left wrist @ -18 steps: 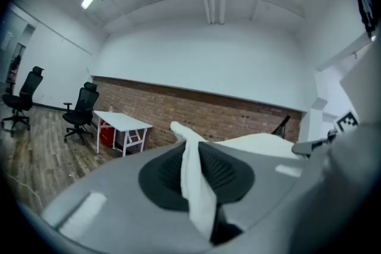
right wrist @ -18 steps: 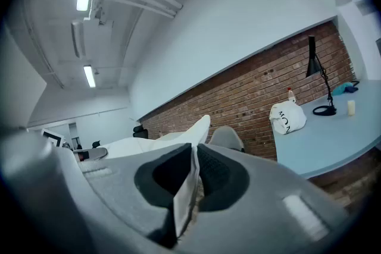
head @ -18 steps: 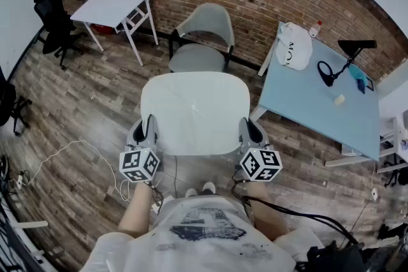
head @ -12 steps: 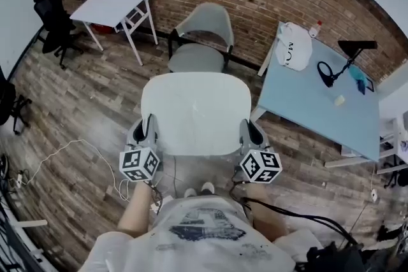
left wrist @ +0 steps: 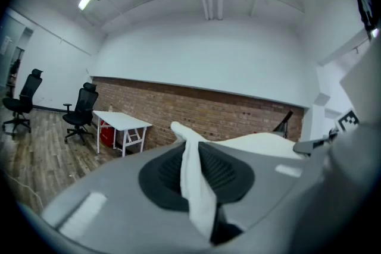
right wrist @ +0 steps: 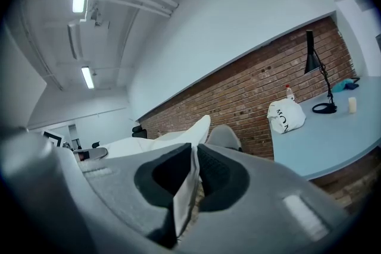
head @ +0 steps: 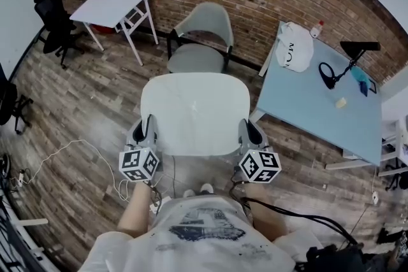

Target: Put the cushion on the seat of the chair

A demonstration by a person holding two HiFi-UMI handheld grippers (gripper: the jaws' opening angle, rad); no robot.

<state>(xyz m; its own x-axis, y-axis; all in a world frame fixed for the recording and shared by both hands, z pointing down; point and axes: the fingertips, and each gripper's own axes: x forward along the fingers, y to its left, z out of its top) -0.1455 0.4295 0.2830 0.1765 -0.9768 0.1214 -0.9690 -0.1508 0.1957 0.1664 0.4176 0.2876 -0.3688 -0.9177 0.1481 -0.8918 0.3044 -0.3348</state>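
A pale, squarish cushion (head: 194,111) hangs flat in the air in front of me, held at both near corners. My left gripper (head: 148,130) is shut on the cushion's left edge; in the left gripper view the white edge (left wrist: 195,187) is pinched between the dark pads. My right gripper (head: 250,132) is shut on the right edge, and the thin white edge (right wrist: 186,193) shows between its pads. The grey chair (head: 203,41) stands beyond the cushion by the brick wall, its seat (head: 194,59) bare. The chair's back (right wrist: 224,137) shows past the right gripper.
A light blue table (head: 319,105) with a white bag (head: 294,46), a black lamp (head: 347,57) and small items stands to the right. A white table (head: 115,6) and black office chairs (head: 54,19) stand far left. A cable (head: 70,153) lies on the wooden floor.
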